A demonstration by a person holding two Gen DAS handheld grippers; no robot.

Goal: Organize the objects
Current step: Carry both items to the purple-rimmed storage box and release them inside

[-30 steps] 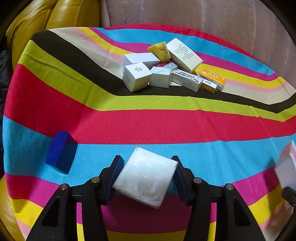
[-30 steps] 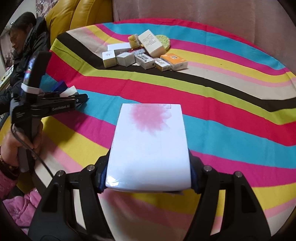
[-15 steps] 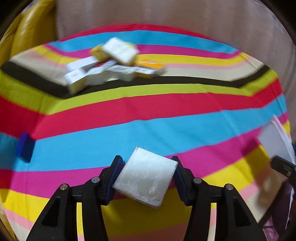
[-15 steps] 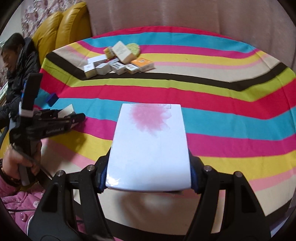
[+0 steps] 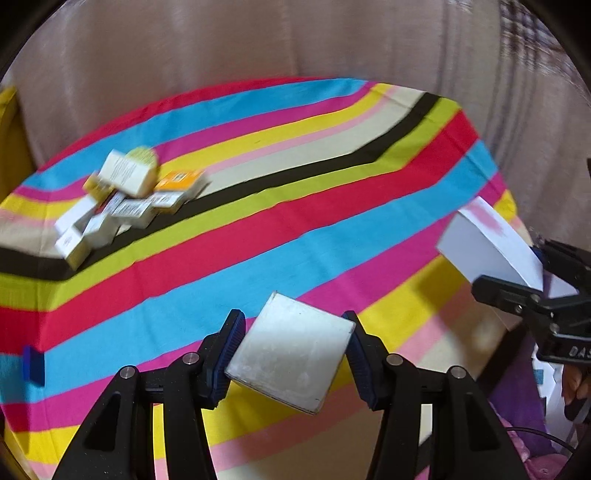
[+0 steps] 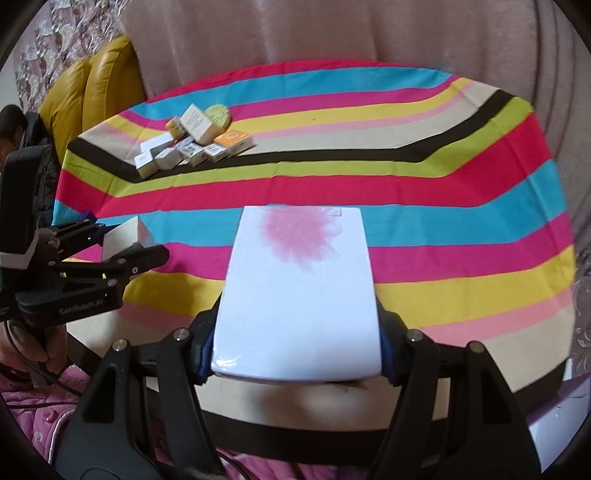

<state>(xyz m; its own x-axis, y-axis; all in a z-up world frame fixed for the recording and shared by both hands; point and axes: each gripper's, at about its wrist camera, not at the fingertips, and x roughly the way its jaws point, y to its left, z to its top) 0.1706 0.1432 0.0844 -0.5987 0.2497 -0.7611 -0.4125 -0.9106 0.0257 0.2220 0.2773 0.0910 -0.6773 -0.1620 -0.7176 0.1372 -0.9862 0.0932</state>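
Observation:
My left gripper (image 5: pixel 291 354) is shut on a small white square box (image 5: pixel 290 356), held tilted above the striped tablecloth (image 5: pixel 258 236). It also shows in the right wrist view (image 6: pixel 125 240) at the left. My right gripper (image 6: pixel 297 339) is shut on a large white box with a pink flower print (image 6: pixel 299 291), held above the table's near edge. That box also shows in the left wrist view (image 5: pixel 487 251) at the right. A pile of small boxes (image 6: pixel 192 144) lies at the far left of the table.
A small blue block (image 5: pixel 33 363) sits near the table's left edge. A yellow-green round sponge (image 6: pixel 218 112) lies behind the pile. A yellow sofa (image 6: pixel 85 92) stands at the back left, a curtain (image 6: pixel 332 33) behind. A person sits at the left edge.
Both grippers have pulled back and swung right with their boxes still held. The pile and blue block have shifted left and farther away in view.

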